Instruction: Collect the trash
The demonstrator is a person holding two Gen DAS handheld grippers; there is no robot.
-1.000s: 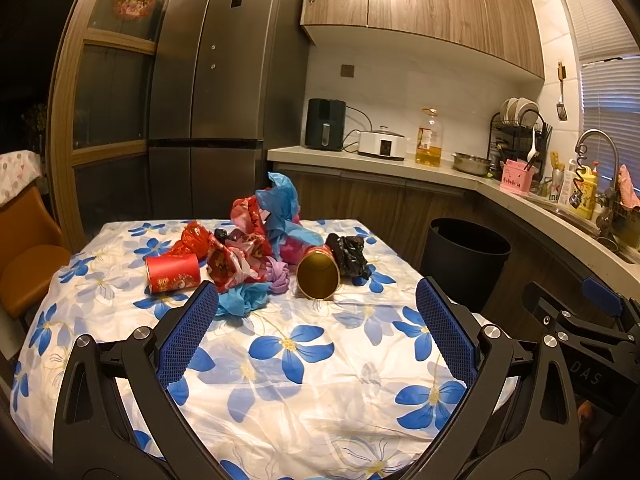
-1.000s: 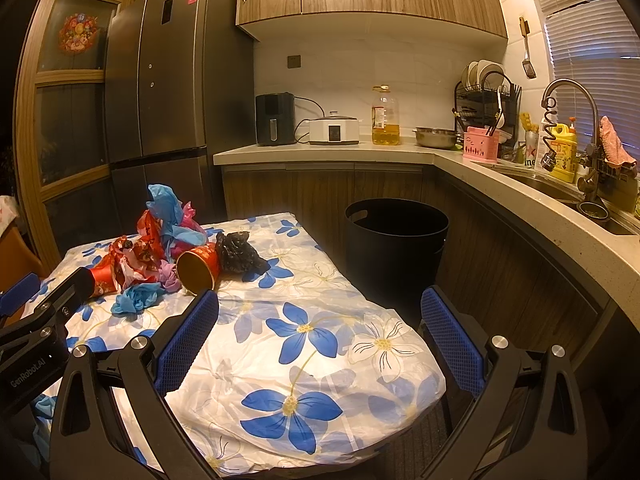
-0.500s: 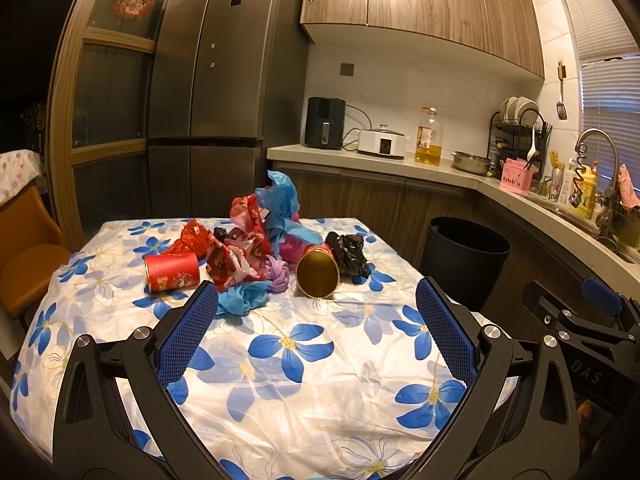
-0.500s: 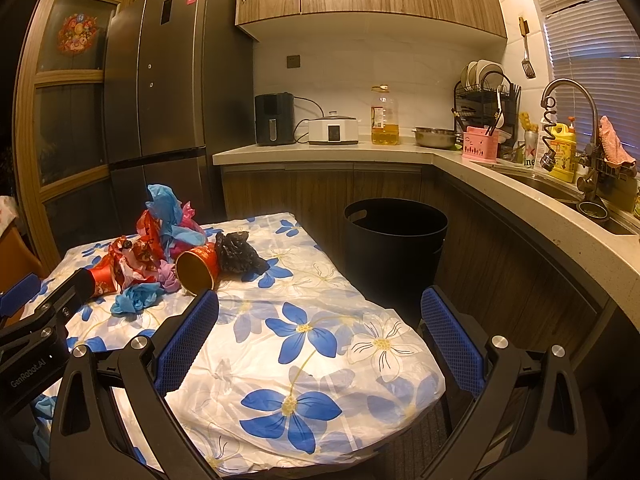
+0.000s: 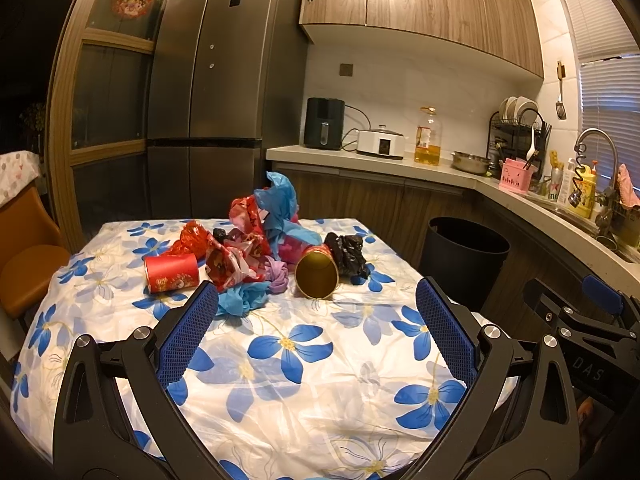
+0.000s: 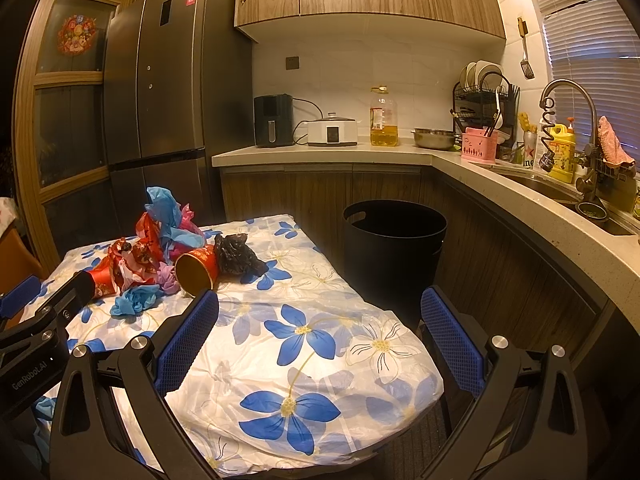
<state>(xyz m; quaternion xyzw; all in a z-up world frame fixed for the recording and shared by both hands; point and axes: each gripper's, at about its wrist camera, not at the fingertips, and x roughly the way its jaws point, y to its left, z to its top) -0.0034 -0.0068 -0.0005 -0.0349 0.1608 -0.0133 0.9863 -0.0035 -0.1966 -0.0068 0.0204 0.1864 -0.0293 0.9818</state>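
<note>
A heap of trash lies mid-table: red wrappers [image 5: 234, 254], blue plastic [image 5: 280, 204], a black bag [image 5: 350, 252], a purple wad [image 5: 278, 274]. One red cup [image 5: 172, 274] lies on its side at the left. A second red cup [image 5: 318, 274] [image 6: 197, 272] shows its gold inside. The black bin [image 5: 464, 260] [image 6: 394, 252] stands on the floor past the table's right edge. My left gripper [image 5: 316, 332] is open above the near tablecloth, short of the heap. Over the table's right corner my right gripper [image 6: 318, 336] is open too, holding nothing.
The table [image 5: 280, 380] wears a white cloth with blue flowers. An orange chair [image 5: 24, 256] stands at the left. A fridge [image 5: 224, 100] rises behind. The counter [image 6: 500, 184] with appliances, oil bottle, dish rack and sink runs along the right.
</note>
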